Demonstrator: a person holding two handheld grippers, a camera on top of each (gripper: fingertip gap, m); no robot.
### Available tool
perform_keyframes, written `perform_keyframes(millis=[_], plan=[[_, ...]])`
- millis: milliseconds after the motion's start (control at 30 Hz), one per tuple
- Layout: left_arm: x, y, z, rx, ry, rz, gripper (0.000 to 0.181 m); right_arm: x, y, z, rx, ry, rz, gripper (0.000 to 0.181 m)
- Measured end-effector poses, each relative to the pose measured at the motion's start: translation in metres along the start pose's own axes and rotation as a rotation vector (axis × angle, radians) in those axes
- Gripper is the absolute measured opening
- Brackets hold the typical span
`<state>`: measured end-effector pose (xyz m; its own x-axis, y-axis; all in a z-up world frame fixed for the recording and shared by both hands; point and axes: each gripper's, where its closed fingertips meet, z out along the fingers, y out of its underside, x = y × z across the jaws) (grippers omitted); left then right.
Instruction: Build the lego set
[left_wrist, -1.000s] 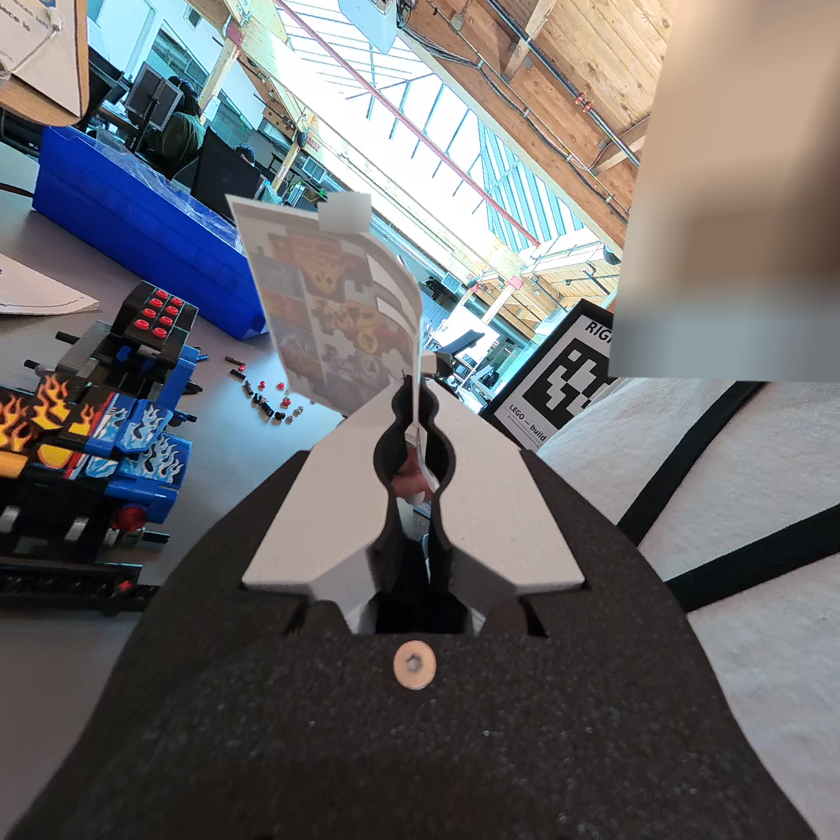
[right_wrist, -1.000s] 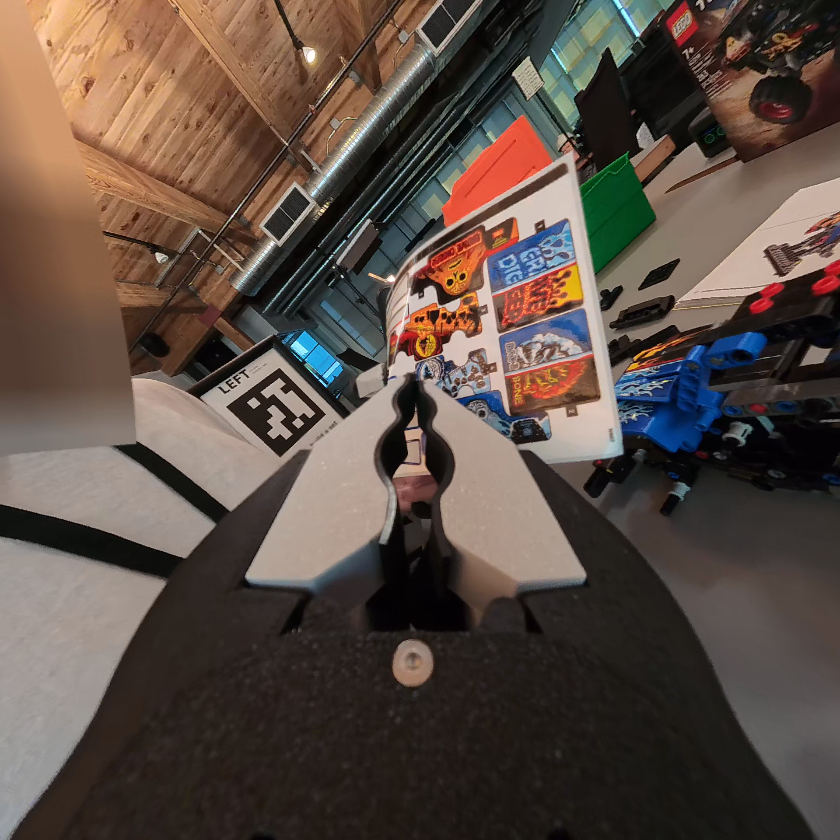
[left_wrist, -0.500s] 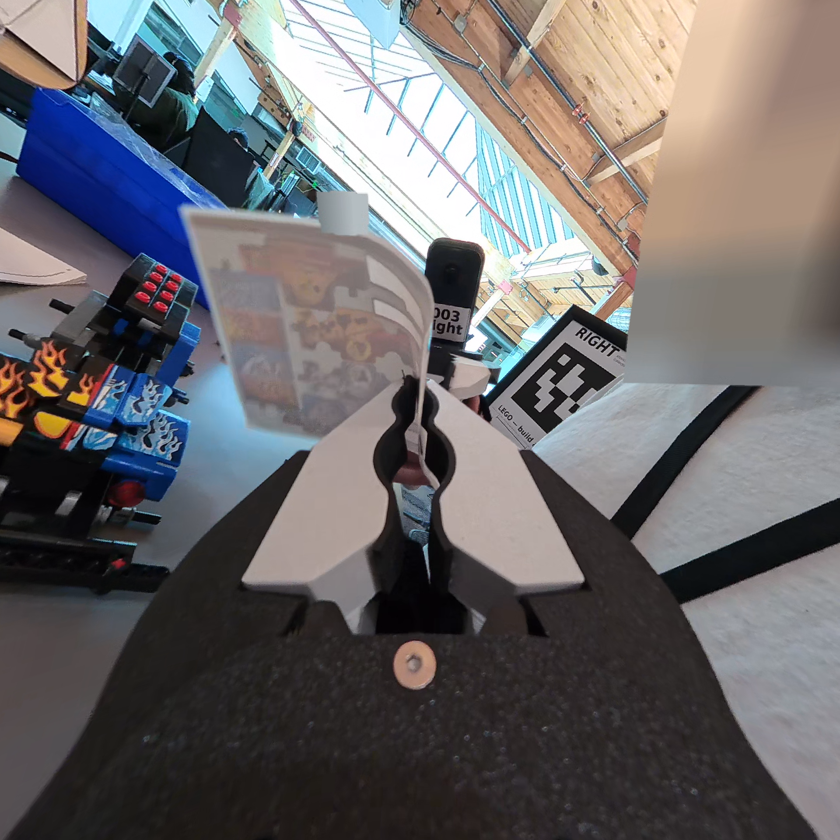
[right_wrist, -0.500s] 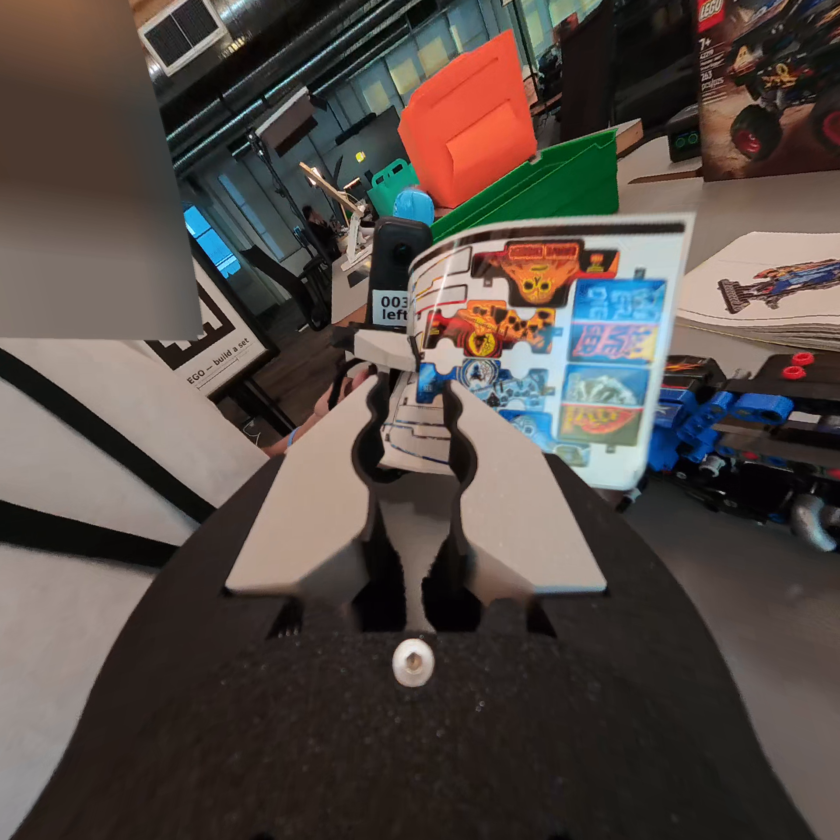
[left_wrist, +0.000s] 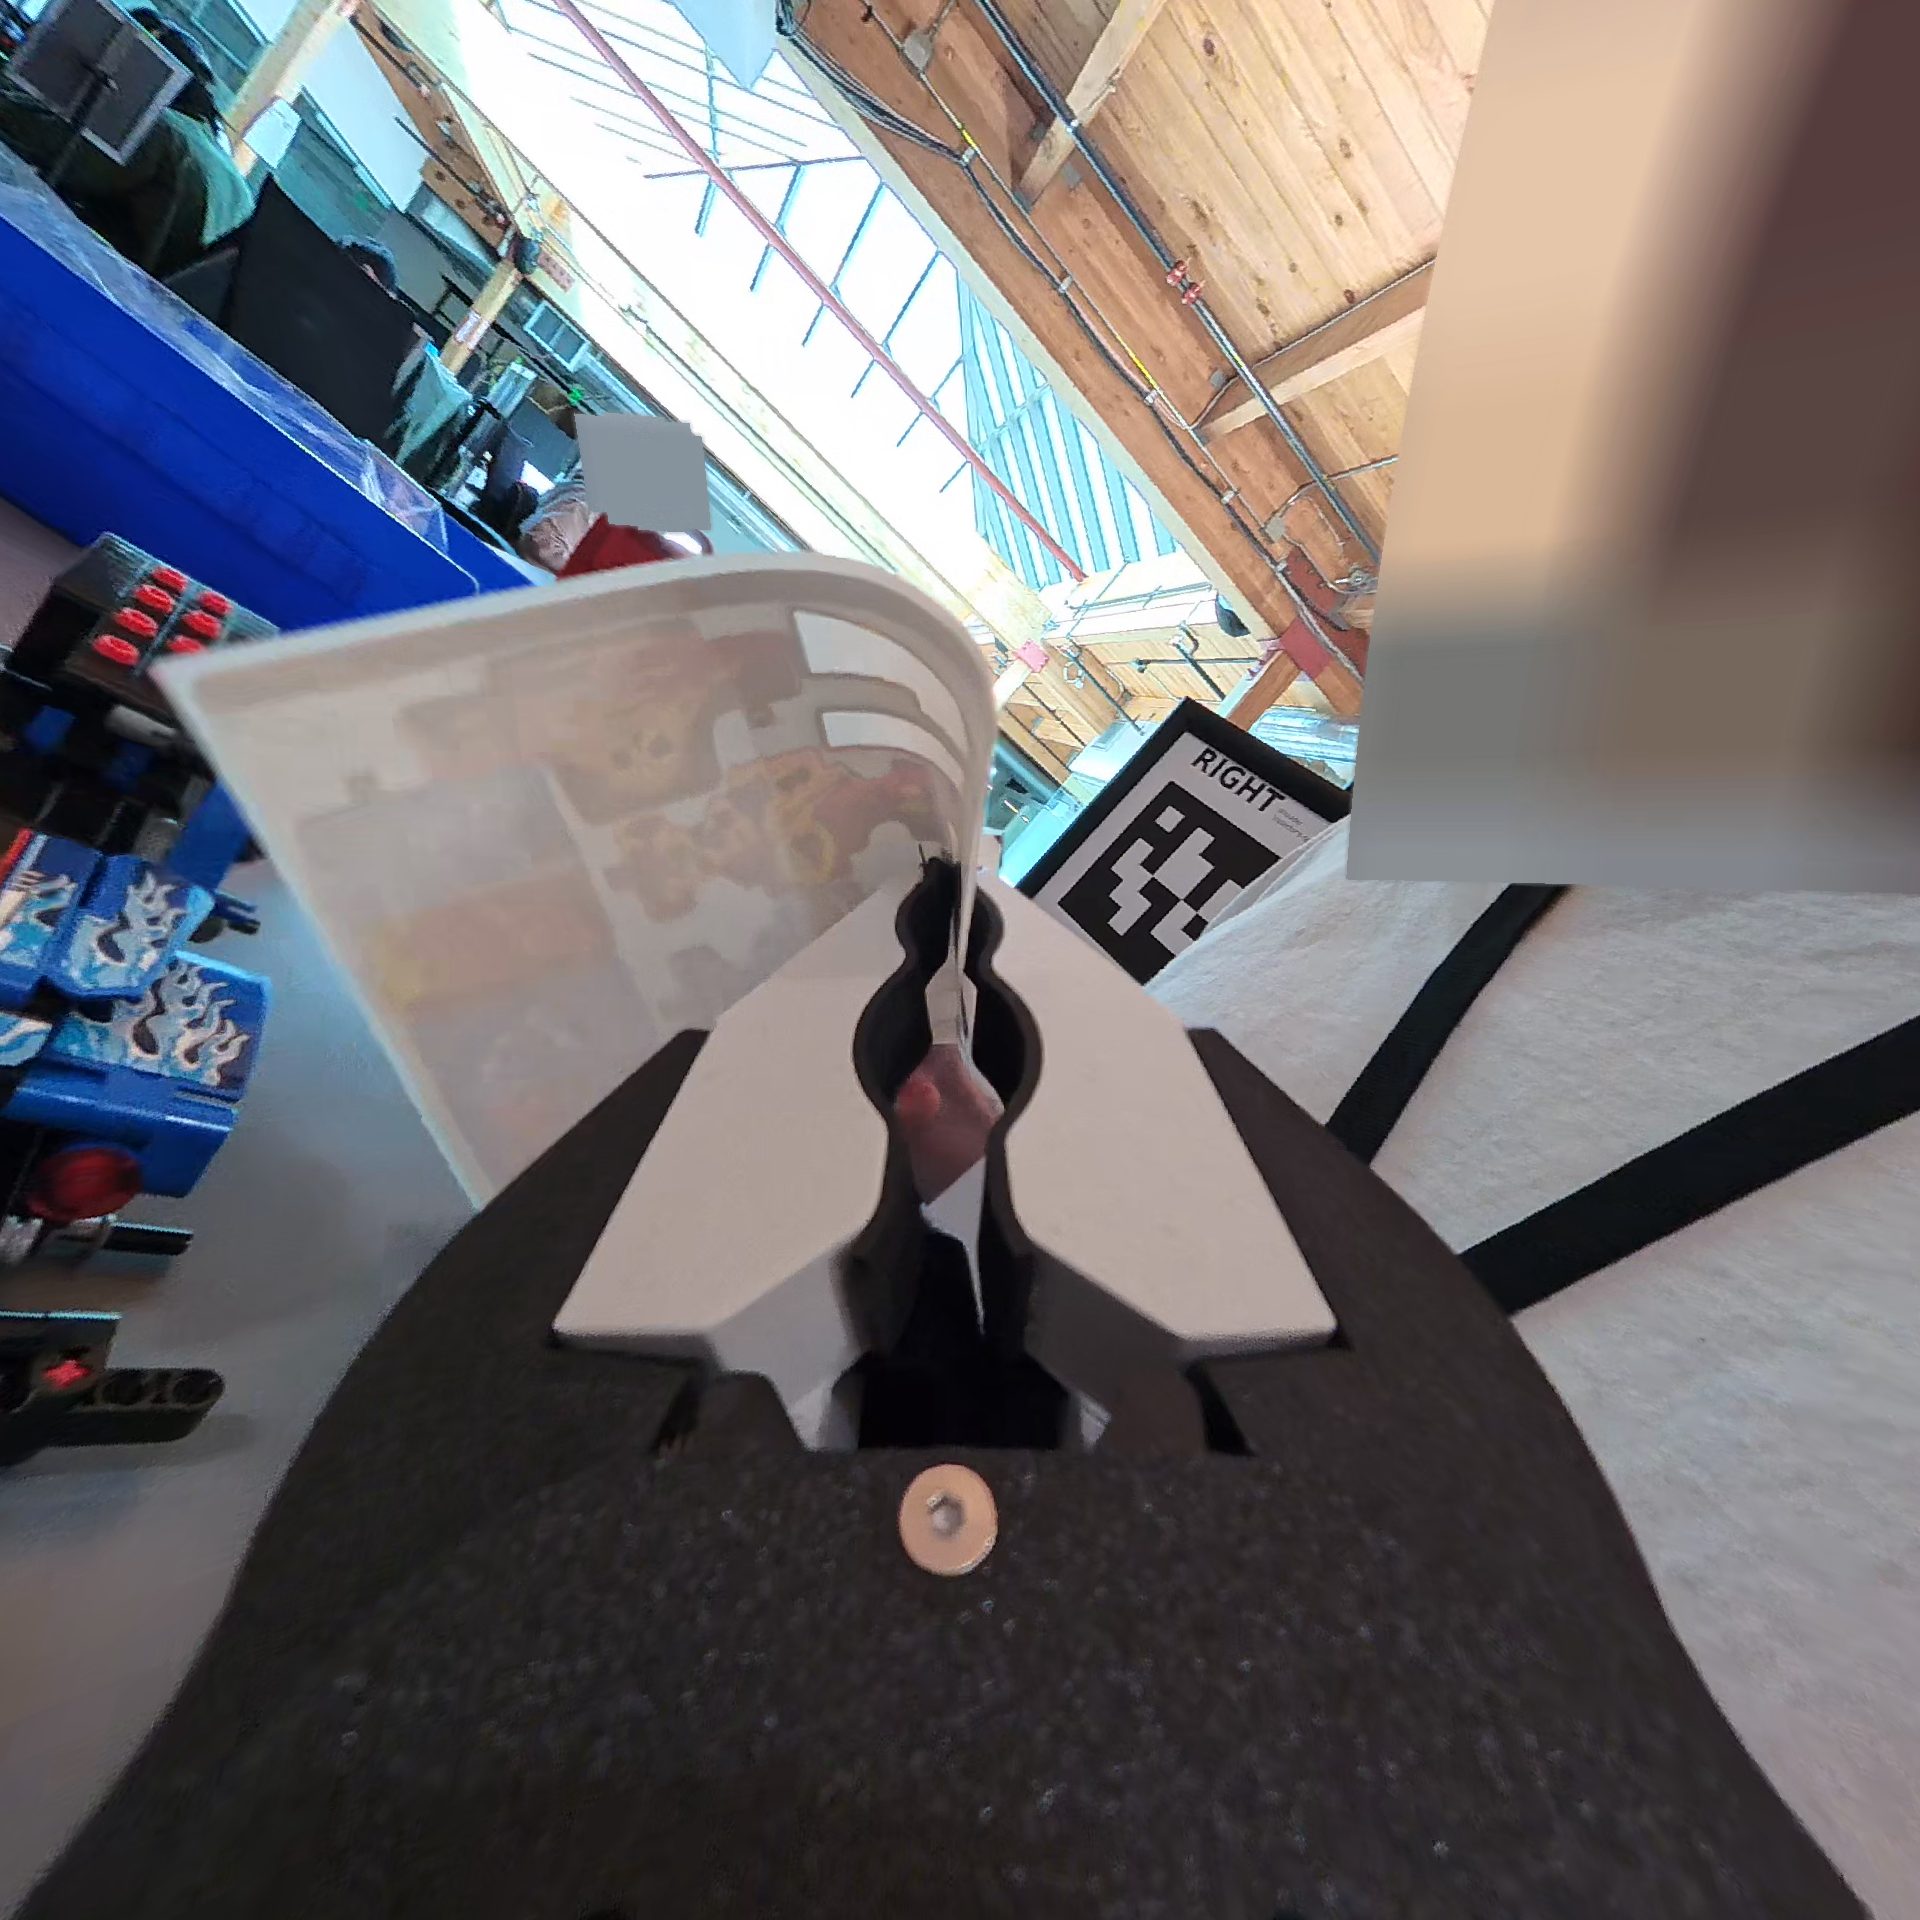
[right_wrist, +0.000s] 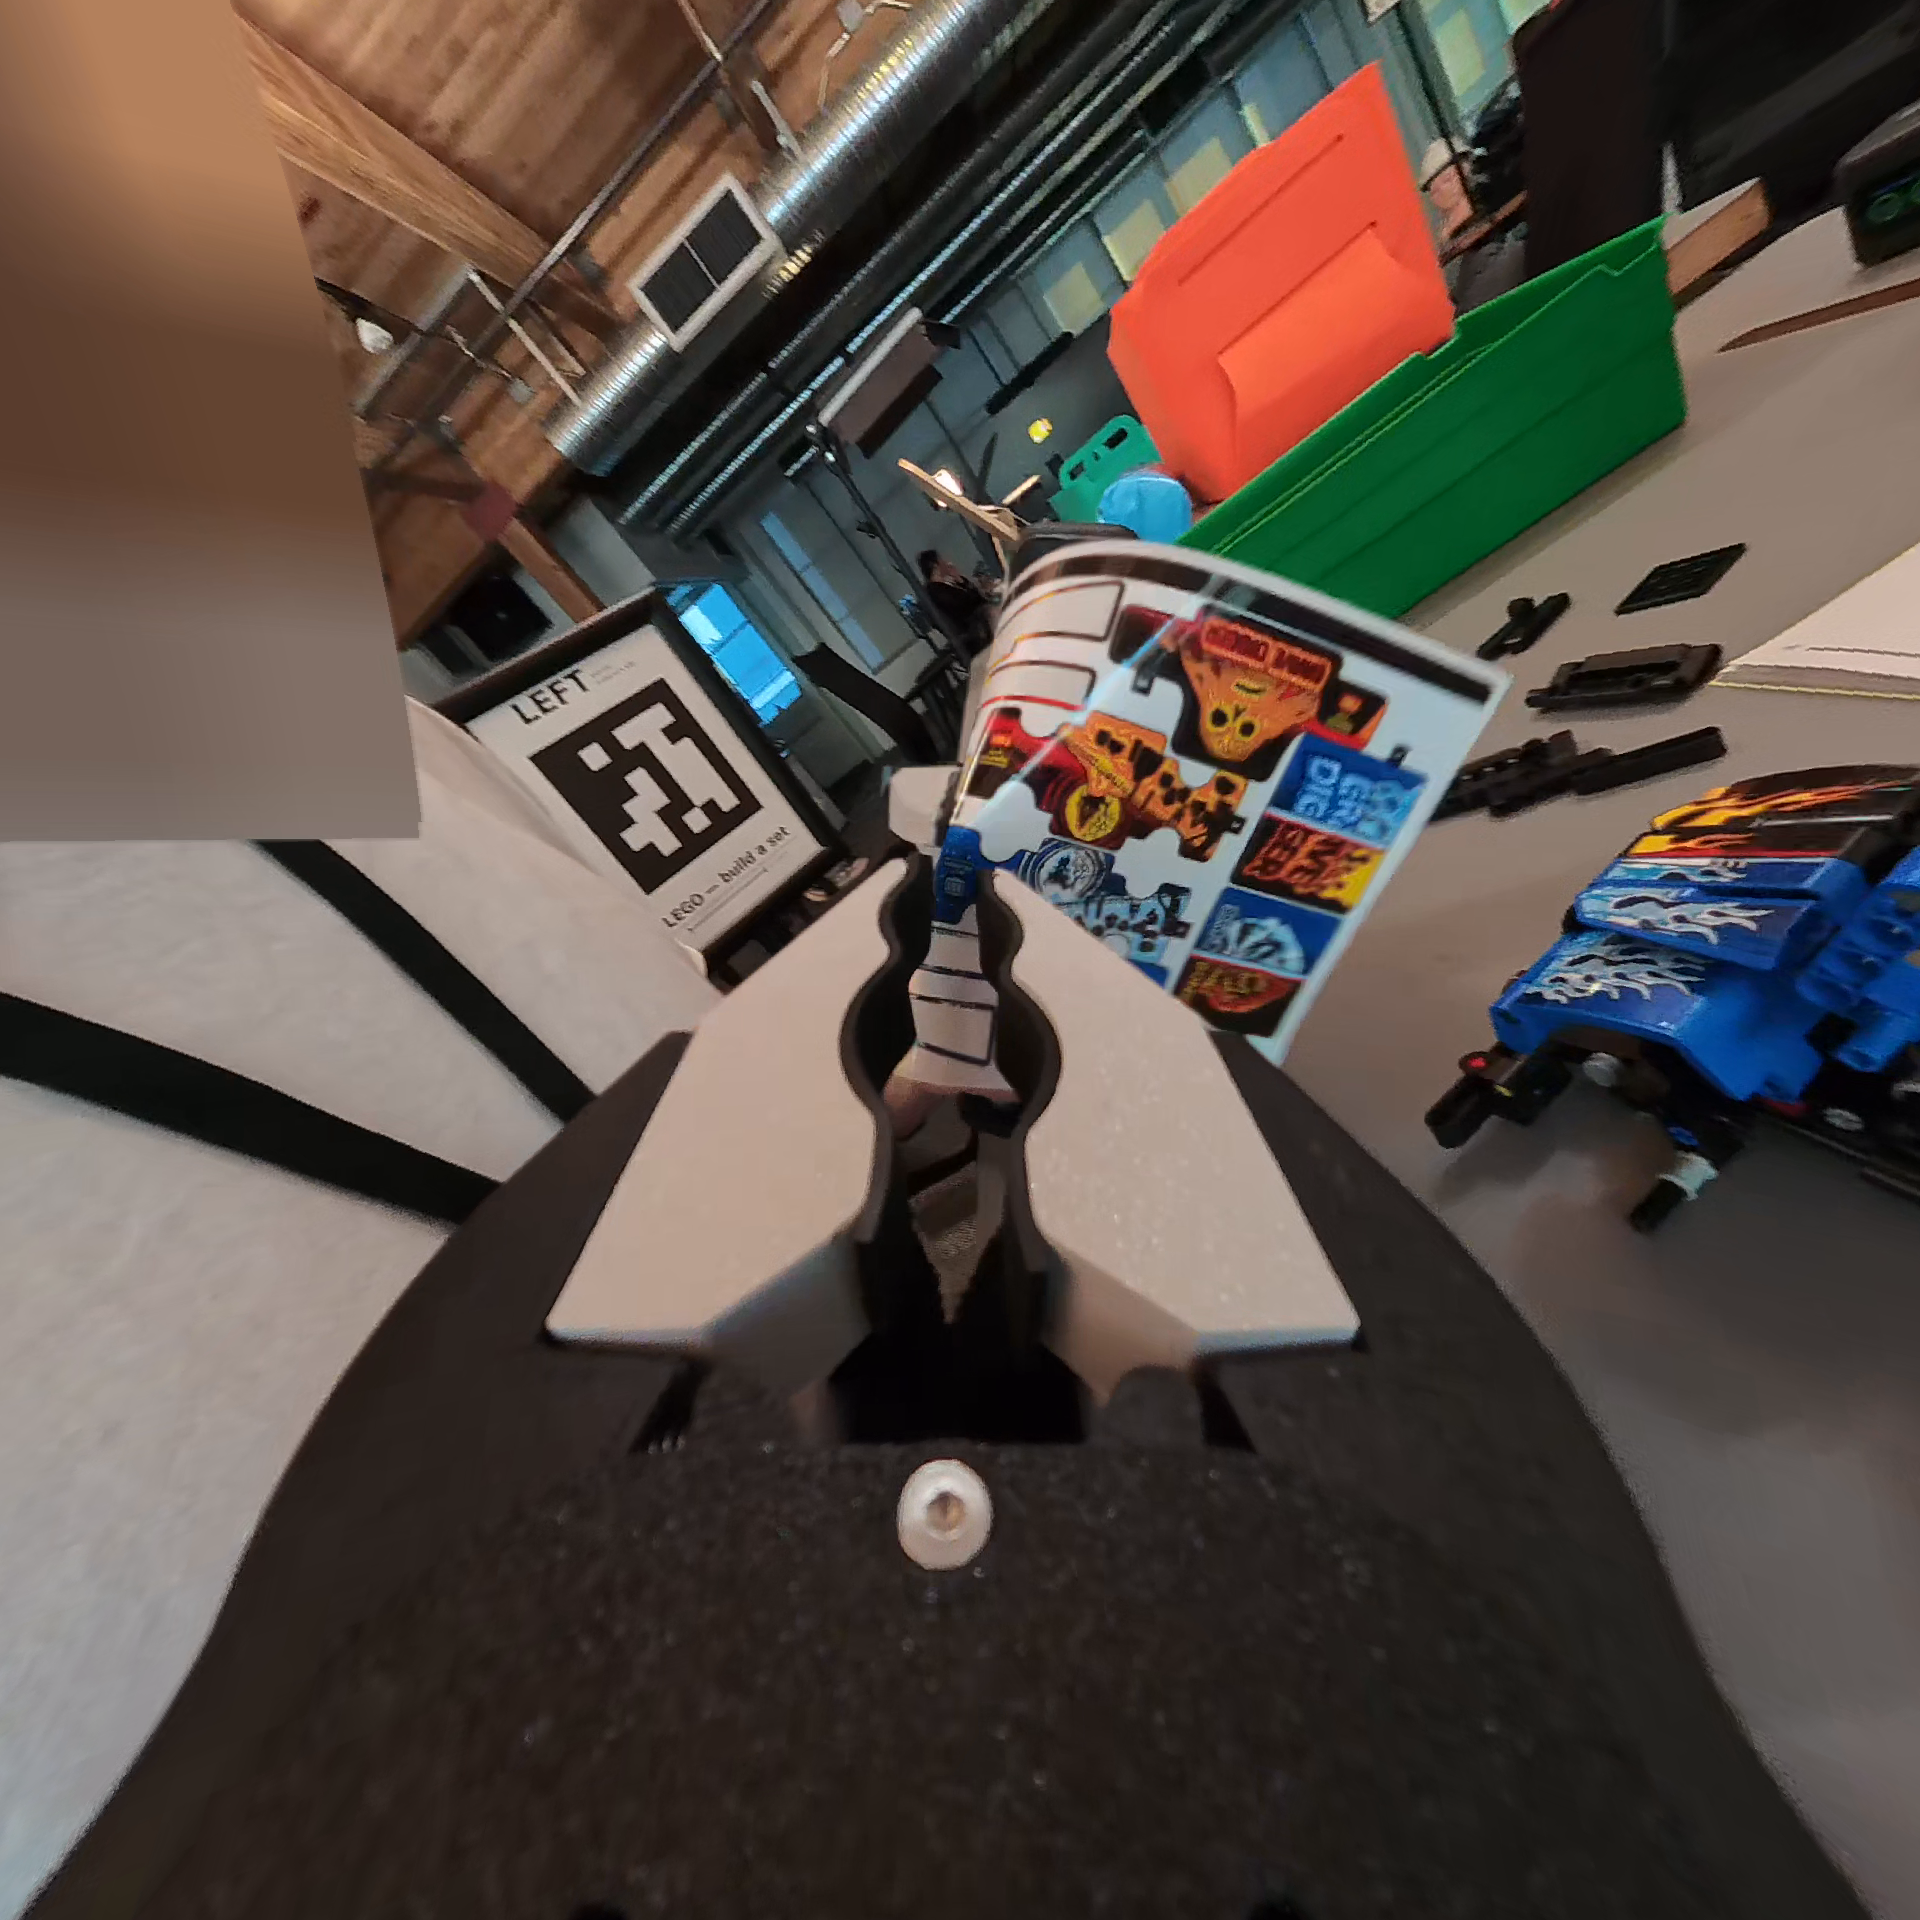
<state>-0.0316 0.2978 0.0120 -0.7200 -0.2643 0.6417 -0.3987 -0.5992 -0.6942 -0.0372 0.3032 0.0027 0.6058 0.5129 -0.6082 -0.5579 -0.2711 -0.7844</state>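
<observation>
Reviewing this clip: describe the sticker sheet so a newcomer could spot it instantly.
Start at the grey table with the blue flame-patterned Lego truck. Left of the truck, the sticker sheet is held up off the table. It is the only thin, curled white sheet, covered in colourful decals.

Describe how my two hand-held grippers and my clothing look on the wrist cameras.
Both match: the left hand-held gripper and right hand-held gripper have light grey wedge fingers with wavy black inner pads on a rough black foam-like body with one silver screw. Behind them shows a white garment crossed by black straps.
</observation>
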Motion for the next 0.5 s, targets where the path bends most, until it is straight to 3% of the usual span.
perform_keyframes(millis=[200,500], plan=[[0.005,0.002,-0.002,-0.020,0.041,-0.020,0.000,-0.005,0.001,-0.001,0.016,-0.081,0.049,0.002],[-0.002,-0.001,-0.008,-0.027,-0.009,0.001,0.000,0.008,-0.004,-0.008,0.040,-0.001,0.031,0.000]])
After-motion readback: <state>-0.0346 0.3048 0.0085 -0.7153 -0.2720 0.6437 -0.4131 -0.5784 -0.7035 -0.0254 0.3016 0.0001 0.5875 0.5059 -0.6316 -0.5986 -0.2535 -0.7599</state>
